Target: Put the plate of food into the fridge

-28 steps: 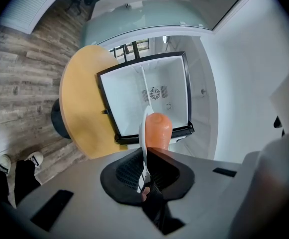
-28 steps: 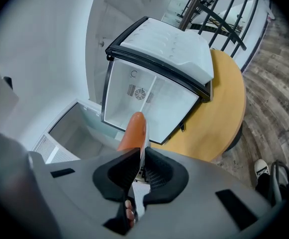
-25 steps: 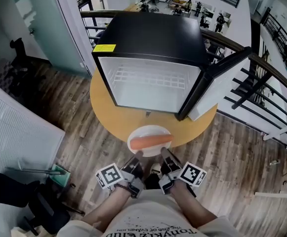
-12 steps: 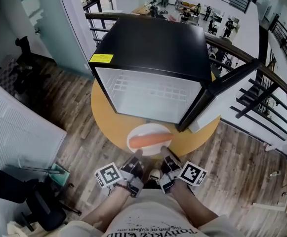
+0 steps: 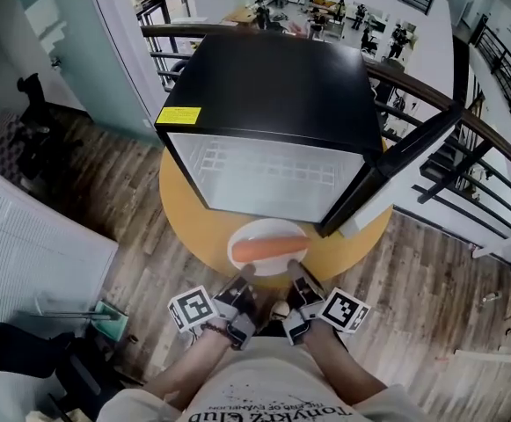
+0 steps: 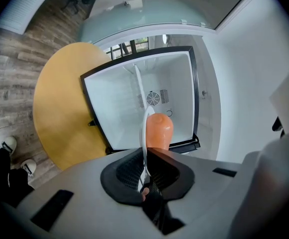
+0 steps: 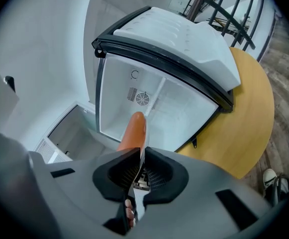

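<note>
A white plate (image 5: 268, 236) carrying an orange sausage (image 5: 268, 250) hangs over the near edge of the round yellow table (image 5: 189, 218), in front of the open black fridge (image 5: 273, 95). My left gripper (image 5: 244, 275) is shut on the plate's near left rim and my right gripper (image 5: 294, 273) is shut on its near right rim. In the left gripper view the plate (image 6: 144, 133) stands edge-on between the jaws with the sausage (image 6: 159, 131) beyond. The right gripper view shows the plate rim (image 7: 142, 156) pinched, the sausage (image 7: 133, 131) ahead and the fridge's white inside (image 7: 154, 108).
The fridge door (image 5: 396, 170) swings open to the right. A wire shelf (image 5: 268, 167) spans the fridge's inside. A dark railing (image 5: 466, 139) runs behind and to the right. A white radiator-like panel (image 5: 26, 244) and a dark chair (image 5: 18, 350) stand at the left on the wooden floor.
The view has shifted slightly, with the fridge a little closer. Plate and both grippers keep the same hold at the table's near edge.
</note>
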Demonstrator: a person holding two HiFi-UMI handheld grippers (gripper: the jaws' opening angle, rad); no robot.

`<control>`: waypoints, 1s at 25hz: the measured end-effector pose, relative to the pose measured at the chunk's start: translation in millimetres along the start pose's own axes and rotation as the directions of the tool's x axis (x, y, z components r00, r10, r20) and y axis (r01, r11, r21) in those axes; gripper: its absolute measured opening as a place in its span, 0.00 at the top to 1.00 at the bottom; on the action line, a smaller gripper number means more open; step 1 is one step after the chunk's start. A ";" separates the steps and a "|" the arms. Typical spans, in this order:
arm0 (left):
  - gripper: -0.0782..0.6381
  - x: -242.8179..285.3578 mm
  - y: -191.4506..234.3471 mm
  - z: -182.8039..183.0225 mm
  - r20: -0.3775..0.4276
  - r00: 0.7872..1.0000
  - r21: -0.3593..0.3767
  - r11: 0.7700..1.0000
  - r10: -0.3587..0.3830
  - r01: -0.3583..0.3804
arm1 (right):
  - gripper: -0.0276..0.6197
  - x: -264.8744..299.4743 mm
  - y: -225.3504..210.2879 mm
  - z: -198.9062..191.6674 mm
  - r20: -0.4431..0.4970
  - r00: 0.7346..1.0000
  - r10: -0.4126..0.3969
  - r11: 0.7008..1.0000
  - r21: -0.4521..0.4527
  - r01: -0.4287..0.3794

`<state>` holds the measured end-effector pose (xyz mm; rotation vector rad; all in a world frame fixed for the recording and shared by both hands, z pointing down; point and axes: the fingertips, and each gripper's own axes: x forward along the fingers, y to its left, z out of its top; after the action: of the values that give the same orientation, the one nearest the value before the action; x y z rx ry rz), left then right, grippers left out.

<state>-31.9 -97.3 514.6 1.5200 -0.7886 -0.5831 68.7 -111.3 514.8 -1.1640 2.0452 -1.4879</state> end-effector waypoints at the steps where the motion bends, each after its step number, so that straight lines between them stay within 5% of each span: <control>1: 0.84 1.8 -1.2 2.7 -0.012 1.000 0.006 1.000 0.002 -0.002 | 0.89 1.6 1.0 1.5 0.012 1.000 -0.001 1.000 0.004 0.001; 25: 0.84 66.1 -20.3 79.7 -0.059 0.998 0.019 1.000 0.009 -0.008 | 0.89 71.4 22.6 63.1 0.145 0.989 -0.010 1.000 -0.016 0.012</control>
<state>-47.5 -199.1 491.9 1.5435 -0.7561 -0.5234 60.3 -203.4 482.7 -1.2535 1.9608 -1.3514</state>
